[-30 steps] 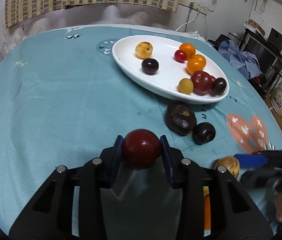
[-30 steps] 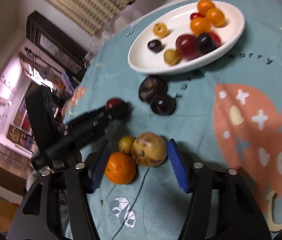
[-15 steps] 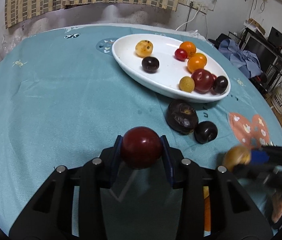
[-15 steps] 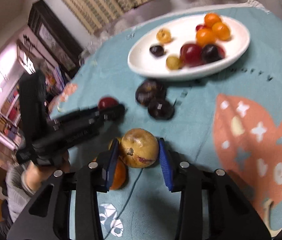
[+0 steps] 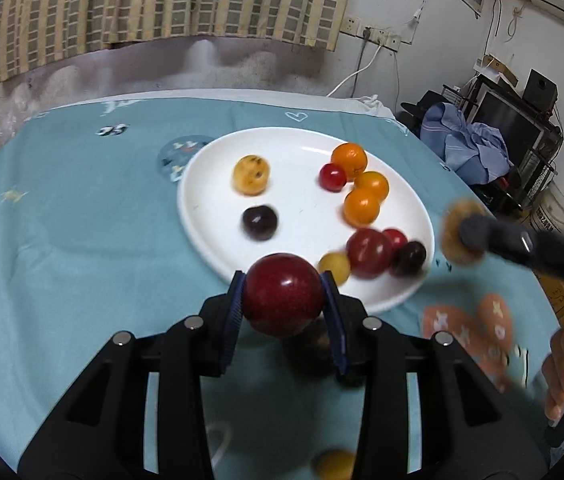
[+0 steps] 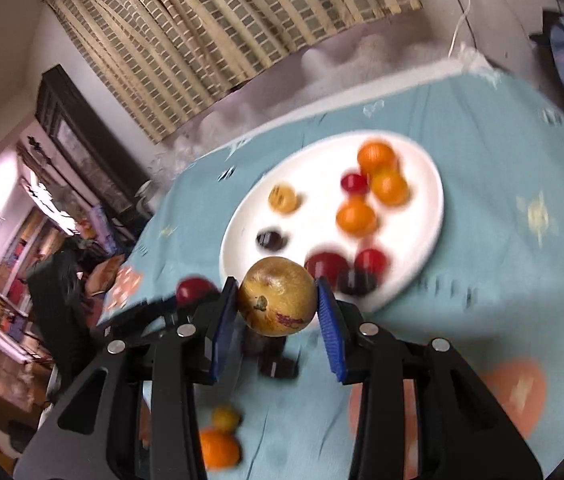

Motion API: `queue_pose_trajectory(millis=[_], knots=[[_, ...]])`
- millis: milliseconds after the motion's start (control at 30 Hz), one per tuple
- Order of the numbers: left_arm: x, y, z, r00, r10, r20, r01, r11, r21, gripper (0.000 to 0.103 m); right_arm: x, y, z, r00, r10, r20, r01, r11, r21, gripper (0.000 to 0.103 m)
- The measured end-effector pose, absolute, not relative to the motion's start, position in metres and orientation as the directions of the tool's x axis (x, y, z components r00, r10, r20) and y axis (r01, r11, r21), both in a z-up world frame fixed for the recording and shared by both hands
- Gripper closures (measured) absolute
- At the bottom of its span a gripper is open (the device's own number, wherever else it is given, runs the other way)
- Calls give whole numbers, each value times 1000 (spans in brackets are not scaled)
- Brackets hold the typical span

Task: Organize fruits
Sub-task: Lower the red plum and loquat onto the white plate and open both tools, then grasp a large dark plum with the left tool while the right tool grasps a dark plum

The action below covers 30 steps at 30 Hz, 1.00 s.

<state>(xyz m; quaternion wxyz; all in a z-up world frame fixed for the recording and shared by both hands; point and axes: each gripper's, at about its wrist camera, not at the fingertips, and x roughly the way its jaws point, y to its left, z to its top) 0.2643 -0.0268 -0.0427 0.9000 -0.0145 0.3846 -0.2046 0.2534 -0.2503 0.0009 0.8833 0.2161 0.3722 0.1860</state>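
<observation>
My left gripper point(image 5: 284, 305) is shut on a dark red plum point(image 5: 284, 294) and holds it above the table, just short of the near rim of the white oval plate point(image 5: 210, 216). My right gripper point(image 6: 278, 307) is shut on a yellow-brown fruit point(image 6: 278, 297), also lifted near the plate point(image 6: 430, 236). That fruit shows blurred at the right of the left wrist view point(image 5: 456, 236). The plate holds several fruits: oranges point(image 5: 349, 157), red and dark plums, small yellow ones. Dark fruits point(image 6: 278, 364) lie on the cloth below my right gripper.
A small yellow fruit point(image 6: 225, 418) and an orange point(image 6: 218, 448) lie on the teal tablecloth near me. A yellow fruit point(image 5: 334, 465) shows low in the left wrist view. A wall with curtain stands behind; clutter and a bucket point(image 5: 554, 212) sit to the right.
Both grippers rose and moved toward the plate with their fruits. The right gripper closed on the yellow-brown fruit and lifted it off the cloth.
</observation>
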Motion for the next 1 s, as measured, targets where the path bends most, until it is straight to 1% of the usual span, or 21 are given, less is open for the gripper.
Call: queue_pose_trajectory(millis=[67,100,133,167,200,267,300,367,433,467,533,567,600,633,700,767,800,900,1000], knots=[[275,-36,-48,615,-384,-689,360,914,-188,63,277,-242,-1,656,469,-591,-162,853,497,62],[280,-39,-51,616,-387,-686,361,913,-191,59,290,-236,-5,665,437,-606,-143,870,471,61],[282,-40,-53,617,-390,-684,361,912,-194,43,300,-231,-8,667,413,-620,-132,885,447,58],[283,-40,-53,624,-395,-674,359,911,-202,35,306,-229,-12,664,402,-631,-128,892,434,41],[283,-38,-53,628,-404,-666,361,908,-211,35,312,-229,-17,664,380,-644,-109,901,420,34],[282,-31,-51,627,-408,-664,361,907,-217,34,314,-232,-21,674,384,-631,-96,893,440,34],[280,-25,-49,634,-404,-659,349,910,-222,34,309,-237,-21,684,410,-604,-102,873,477,34],[276,-13,-47,642,-400,-654,322,915,-244,33,296,-244,-18,691,434,-578,-106,852,513,34],[268,-5,-46,641,-403,-653,308,914,-262,32,276,-251,-13,681,461,-568,-117,835,537,34],[261,-1,-47,642,-399,-655,302,916,-262,32,266,-254,-13,673,477,-565,-122,825,551,33],[243,4,-50,649,-376,-662,288,926,-244,30,238,-262,-15,655,520,-548,-126,790,600,25],[233,5,-53,652,-362,-666,280,932,-232,29,224,-267,-17,652,540,-532,-121,767,630,17],[223,7,-55,655,-350,-670,272,936,-223,26,212,-270,-19,655,554,-514,-118,747,654,13],[216,8,-57,656,-341,-673,266,939,-217,20,198,-273,-23,661,569,-489,-119,723,681,12],[198,10,-62,661,-321,-678,261,946,-193,18,178,-278,-32,666,591,-456,-127,692,711,12],[188,9,-65,665,-298,-685,257,952,-164,13,169,-280,-42,654,587,-477,-109,698,708,12],[187,8,-66,668,-286,-687,254,955,-150,13,172,-280,-47,631,595,-497,-91,694,714,12],[194,2,-69,679,-245,-692,243,965,-104,13,180,-285,-56,601,646,-471,-60,624,779,12],[205,-10,-73,672,-234,-702,267,961,-65,13,185,-287,-61,577,666,-473,-28,595,803,12]])
